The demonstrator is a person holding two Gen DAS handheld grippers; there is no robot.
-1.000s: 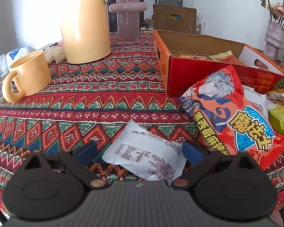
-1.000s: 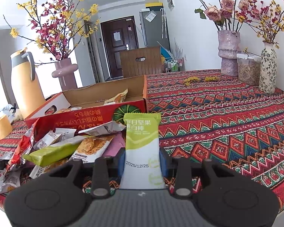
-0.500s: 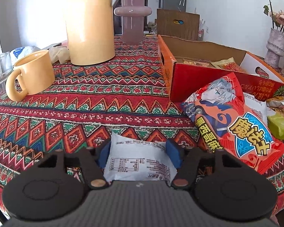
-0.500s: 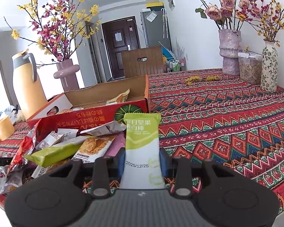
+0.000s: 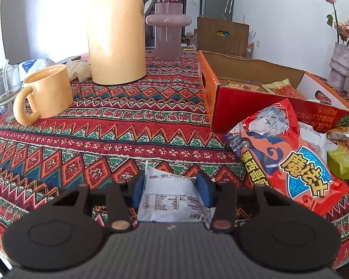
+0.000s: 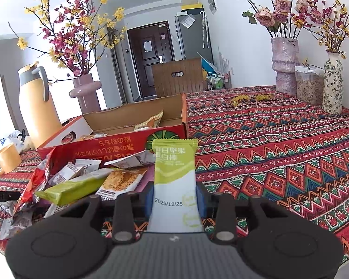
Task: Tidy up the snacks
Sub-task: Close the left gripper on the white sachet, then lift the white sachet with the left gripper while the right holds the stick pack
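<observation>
1. The left gripper (image 5: pixel 167 190) has its jaws closing on a white snack packet (image 5: pixel 168 197), which lies between the blue pads (image 5: pixel 137 191) with its sides against them, well in front of the red cardboard box (image 5: pixel 251 103).
2. The right gripper (image 6: pixel 174 197) holds its jaws narrow, clamped on a green-and-white bar packet (image 6: pixel 174 174) that stands upright just in front of the box's near wall.
3. A large red anime-print bag (image 5: pixel 283 155) leans against the box's front wall.
4. More loose snack packets (image 6: pixel 86 181) lie piled on the counter (image 6: pixel 279 144) just in front of the box.
5. Several packets rest inside the box.
6. An orange mug (image 5: pixel 44 95) and a tall orange thermos (image 5: pixel 116 32) stand well left of the box.
</observation>
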